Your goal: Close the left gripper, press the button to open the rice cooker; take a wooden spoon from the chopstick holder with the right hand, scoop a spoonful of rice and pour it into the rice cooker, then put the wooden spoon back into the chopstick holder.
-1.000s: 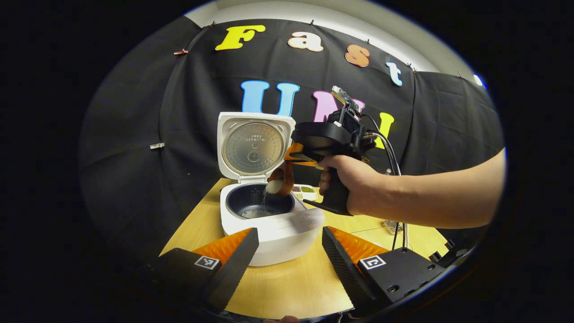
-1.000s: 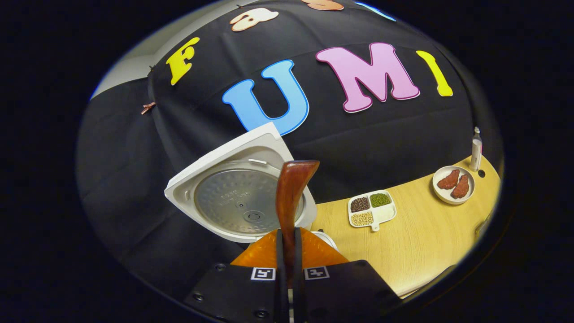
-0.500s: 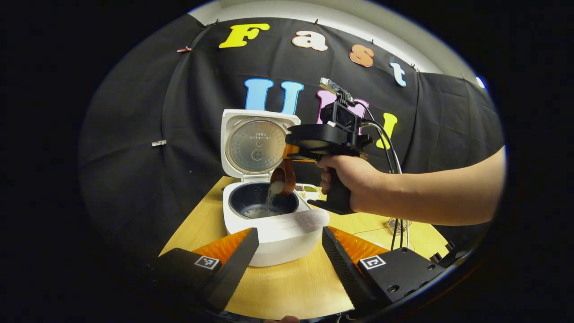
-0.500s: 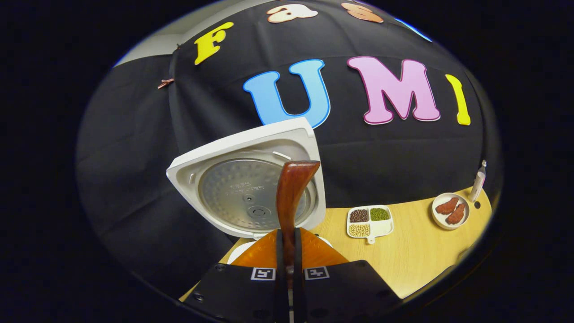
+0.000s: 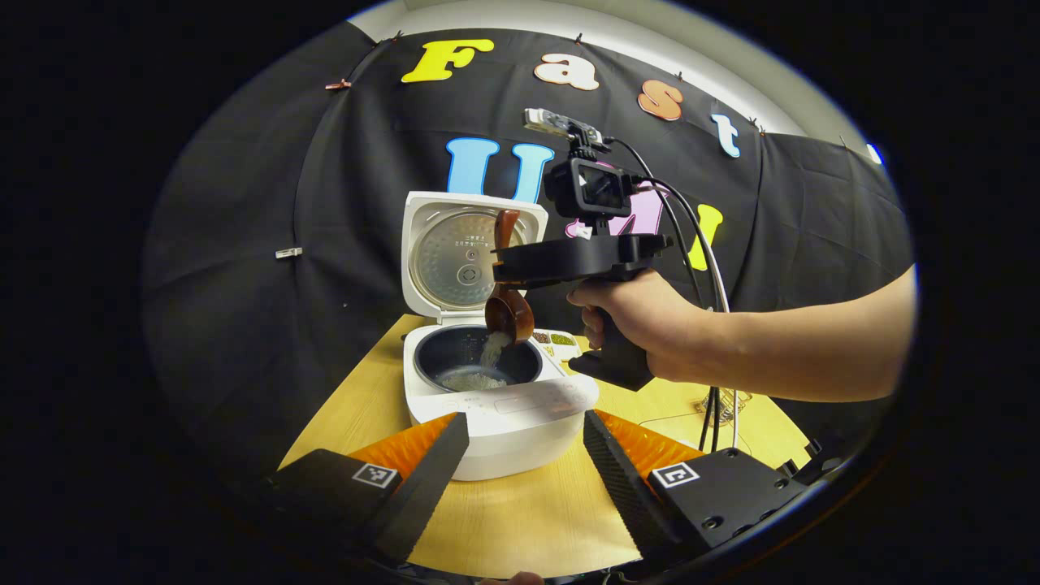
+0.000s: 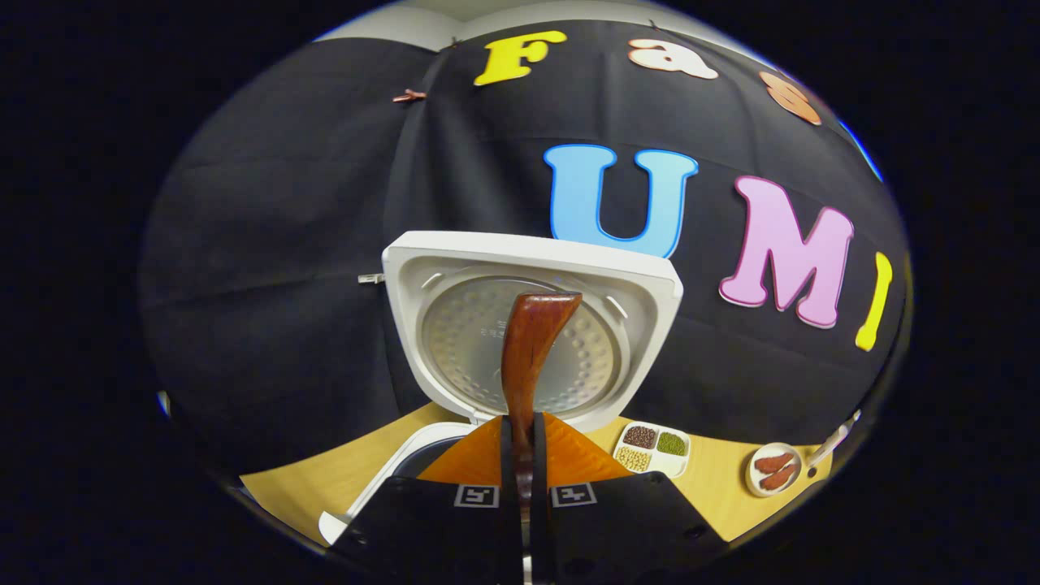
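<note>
The white rice cooker point(image 5: 504, 414) stands on the wooden table with its lid point(image 5: 467, 260) raised upright. A small heap of rice point(image 5: 473, 379) lies in its dark inner pot. In the left gripper view the wooden spoon point(image 5: 509, 310) hangs bowl-down over the pot, tipped, with rice streaming off it. My right gripper point(image 5: 508, 272), held by a hand point(image 5: 642, 329), is shut on the spoon's handle point(image 6: 528, 357); the handle end rises before the lid point(image 6: 536, 333) in the right gripper view. My left gripper point(image 5: 524, 467) is open in front of the cooker, holding nothing.
Behind the cooker a white divided dish of beans point(image 6: 654, 449) and a small plate with brown pieces point(image 6: 773, 469) sit on the table point(image 5: 528, 520). A thin white bottle point(image 6: 837, 435) stands by the plate. Cables point(image 5: 715, 406) hang from the right gripper.
The right gripper has rolled level and swung to face the lid squarely, tipping the spoon further. More rice has fallen into the pot. The left gripper has stayed put.
</note>
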The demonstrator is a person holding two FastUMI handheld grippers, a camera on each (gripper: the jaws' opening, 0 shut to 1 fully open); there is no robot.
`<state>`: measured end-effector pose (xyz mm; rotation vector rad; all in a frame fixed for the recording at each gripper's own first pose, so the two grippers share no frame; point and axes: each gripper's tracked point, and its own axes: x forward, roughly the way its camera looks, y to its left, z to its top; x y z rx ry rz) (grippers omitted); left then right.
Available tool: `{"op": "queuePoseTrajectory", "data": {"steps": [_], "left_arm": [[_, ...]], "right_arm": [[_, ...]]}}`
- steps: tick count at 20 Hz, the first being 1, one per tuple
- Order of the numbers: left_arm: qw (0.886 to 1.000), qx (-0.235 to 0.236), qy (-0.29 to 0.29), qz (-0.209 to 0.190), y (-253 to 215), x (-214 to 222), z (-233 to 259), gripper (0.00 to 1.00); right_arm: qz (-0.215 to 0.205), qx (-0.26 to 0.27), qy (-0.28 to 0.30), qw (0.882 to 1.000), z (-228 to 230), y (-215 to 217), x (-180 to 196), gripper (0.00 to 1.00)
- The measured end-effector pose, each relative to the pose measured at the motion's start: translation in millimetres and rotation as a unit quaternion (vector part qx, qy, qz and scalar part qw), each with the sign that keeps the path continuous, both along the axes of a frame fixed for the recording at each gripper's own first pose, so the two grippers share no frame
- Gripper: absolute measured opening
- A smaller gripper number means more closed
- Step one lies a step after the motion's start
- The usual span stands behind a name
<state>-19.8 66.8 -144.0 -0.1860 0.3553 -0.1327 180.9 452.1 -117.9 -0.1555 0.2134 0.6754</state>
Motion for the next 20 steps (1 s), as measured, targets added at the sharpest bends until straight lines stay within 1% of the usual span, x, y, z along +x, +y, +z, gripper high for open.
{"op": "queuePoseTrajectory", "data": {"steps": [2, 4, 6, 7, 9, 11, 12, 13, 16, 18, 20], "left_arm": [[1.000, 0.001, -0.001, 0.003, 1.3, 0.7, -0.8, 0.98], [1.000, 0.001, 0.000, 0.008, 3.8, -0.1, -1.8, 0.98], [1.000, 0.002, -0.004, 0.011, 4.9, -0.8, -0.5, 0.98], [1.000, 0.002, -0.004, 0.010, 4.5, -1.0, -0.7, 0.98], [1.000, 0.003, -0.004, 0.013, 4.9, -2.2, -0.8, 0.98], [1.000, 0.003, -0.007, 0.014, 4.3, -3.6, 1.6, 0.98], [1.000, 0.003, -0.008, 0.014, 3.9, -4.0, 1.7, 0.98], [1.000, 0.004, -0.008, 0.014, 3.5, -4.6, 1.4, 0.98], [1.000, 0.005, -0.008, 0.018, 4.1, -8.3, 3.2, 0.98], [1.000, 0.007, -0.009, 0.020, 4.5, -10.7, 5.2, 0.98], [1.000, 0.008, -0.009, 0.020, 3.4, -13.6, 5.0, 0.98]], "right_arm": [[0.030, -0.033, -0.036, 0.998, 3.4, 8.2, -8.7, 0.09], [0.062, -0.057, -0.068, 0.994, 4.6, 18.8, -22.1, 0.08], [0.088, -0.090, -0.108, 0.986, 9.2, 29.7, -32.3, 0.08], [0.103, -0.105, -0.122, 0.982, 4.6, 33.1, -39.4, 0.08], [0.125, -0.130, -0.137, 0.974, -3.4, 37.0, -48.3, 0.08], [0.134, -0.147, -0.146, 0.969, -6.8, 40.2, -51.9, 0.08], [0.131, -0.143, -0.138, 0.971, -8.1, 39.3, -51.7, 0.08], [0.121, -0.128, -0.122, 0.977, -7.4, 37.2, -47.3, 0.08], [0.071, -0.059, -0.045, 0.995, -3.6, 24.2, -32.3, 0.08], [0.033, -0.015, 0.009, 0.999, -3.0, 11.8, -18.2, 0.09], [0.005, 0.029, 0.055, 0.998, -4.3, -3.7, -9.0, 0.09]]}}
